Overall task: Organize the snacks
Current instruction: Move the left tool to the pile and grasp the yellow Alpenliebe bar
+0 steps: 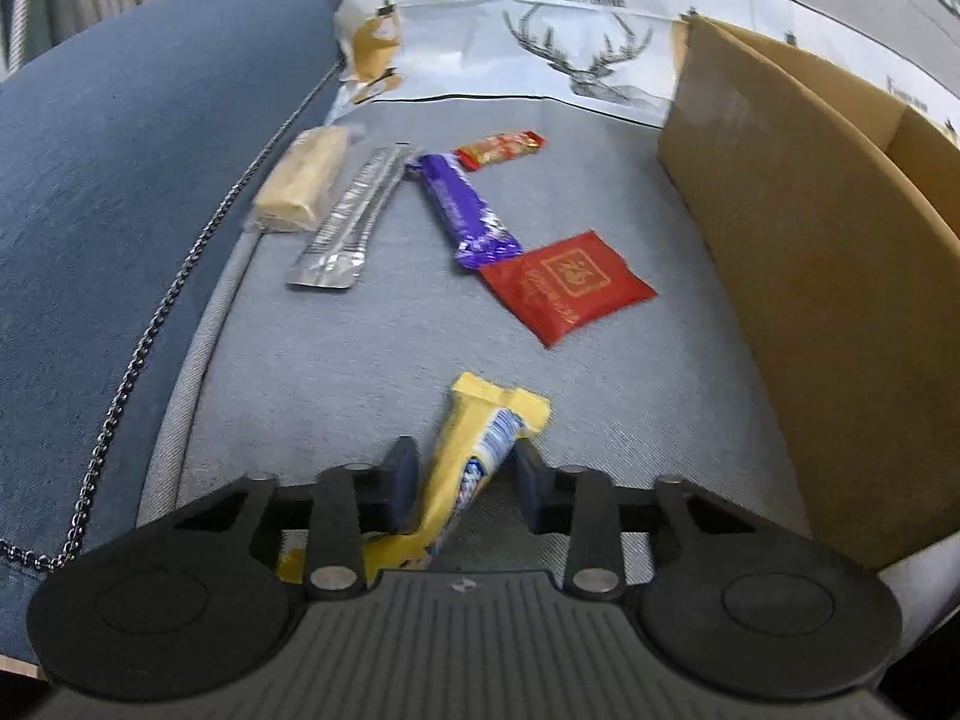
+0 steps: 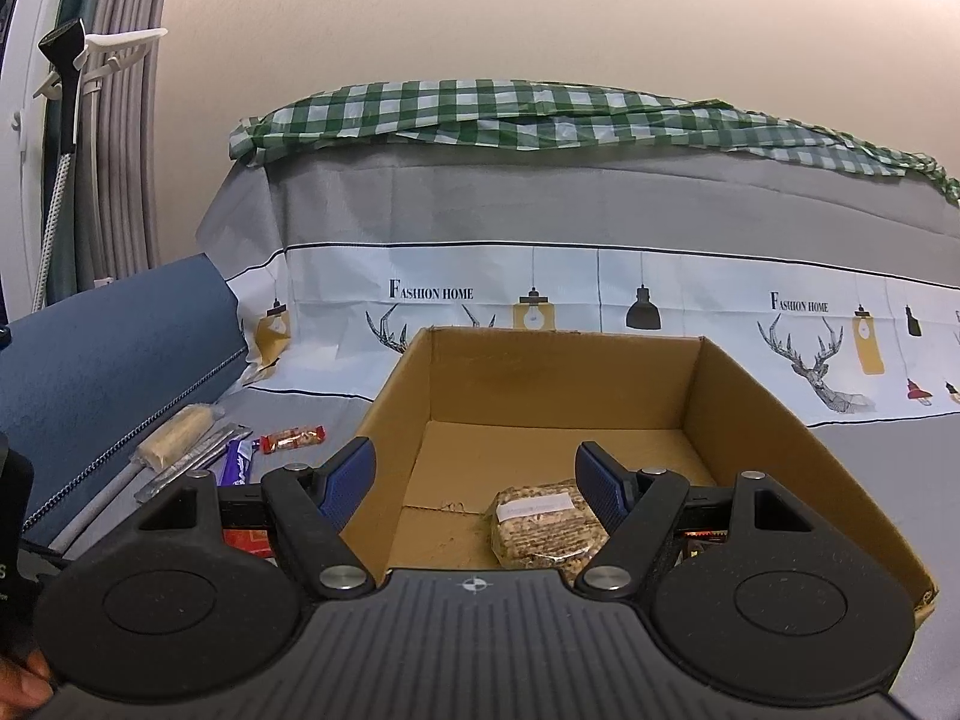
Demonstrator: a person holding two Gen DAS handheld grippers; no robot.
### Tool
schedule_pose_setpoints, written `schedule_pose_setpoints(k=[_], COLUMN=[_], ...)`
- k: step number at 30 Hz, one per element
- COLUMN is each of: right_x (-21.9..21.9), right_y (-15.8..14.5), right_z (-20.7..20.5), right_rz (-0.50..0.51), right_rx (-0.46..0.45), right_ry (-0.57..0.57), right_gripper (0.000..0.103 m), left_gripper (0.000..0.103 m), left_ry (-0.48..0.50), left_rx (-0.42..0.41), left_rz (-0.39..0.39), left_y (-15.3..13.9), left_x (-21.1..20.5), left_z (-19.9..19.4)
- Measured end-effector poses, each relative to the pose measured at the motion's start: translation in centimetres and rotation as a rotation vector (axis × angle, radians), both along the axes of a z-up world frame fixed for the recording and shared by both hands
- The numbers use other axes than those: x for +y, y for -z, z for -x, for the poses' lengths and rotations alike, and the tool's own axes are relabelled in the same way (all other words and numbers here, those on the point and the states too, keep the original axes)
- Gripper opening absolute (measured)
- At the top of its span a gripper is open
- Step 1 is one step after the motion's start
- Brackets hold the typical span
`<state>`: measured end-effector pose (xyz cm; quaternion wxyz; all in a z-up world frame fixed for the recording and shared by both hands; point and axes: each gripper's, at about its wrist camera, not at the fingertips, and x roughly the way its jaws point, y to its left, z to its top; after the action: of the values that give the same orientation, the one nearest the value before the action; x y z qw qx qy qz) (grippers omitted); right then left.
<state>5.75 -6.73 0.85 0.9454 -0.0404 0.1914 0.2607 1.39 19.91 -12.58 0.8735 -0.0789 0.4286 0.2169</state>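
Left gripper [image 1: 463, 483] narrowed around a yellow snack bar [image 1: 474, 468], pads seemingly touching the wrapper, which lies on the grey cover [image 1: 360, 360]. Beyond: red packet [image 1: 567, 285], purple bar [image 1: 465, 213], silver sachet [image 1: 345, 222]. Right gripper [image 2: 474, 480] spread wide, empty, over the cardboard box [image 2: 540, 384] holding a grain bar [image 2: 543, 519].
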Motion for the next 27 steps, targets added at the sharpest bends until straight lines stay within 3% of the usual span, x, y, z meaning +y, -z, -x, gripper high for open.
schedule_pose_setpoints(k=[5, 12, 18, 27], right_x=[0.1, 0.6, 0.8, 0.9], right_y=[0.0, 0.1, 0.1, 0.1], right_z=[0.1, 0.2, 0.4, 0.4], right_rz=[0.006, 0.008, 0.011, 0.021], right_rx=[0.001, 0.006, 0.005, 0.022], right_ry=[-0.001, -0.014, -0.024, -0.046], right_gripper=[0.075, 0.075, 0.075, 0.075], left_gripper=[0.026, 0.026, 0.029, 0.026], left_ry=[-0.043, -0.161, -0.196, -0.213], left_rx=[-0.020, -0.123, -0.053, -0.061], left_rz=[0.026, 0.057, 0.100, 0.106], left_y=[-0.4, -1.9, -0.8, -0.8], left_x=[0.9, 3.0, 3.4, 3.6], left_z=[0.2, 1.5, 1.1, 1.4])
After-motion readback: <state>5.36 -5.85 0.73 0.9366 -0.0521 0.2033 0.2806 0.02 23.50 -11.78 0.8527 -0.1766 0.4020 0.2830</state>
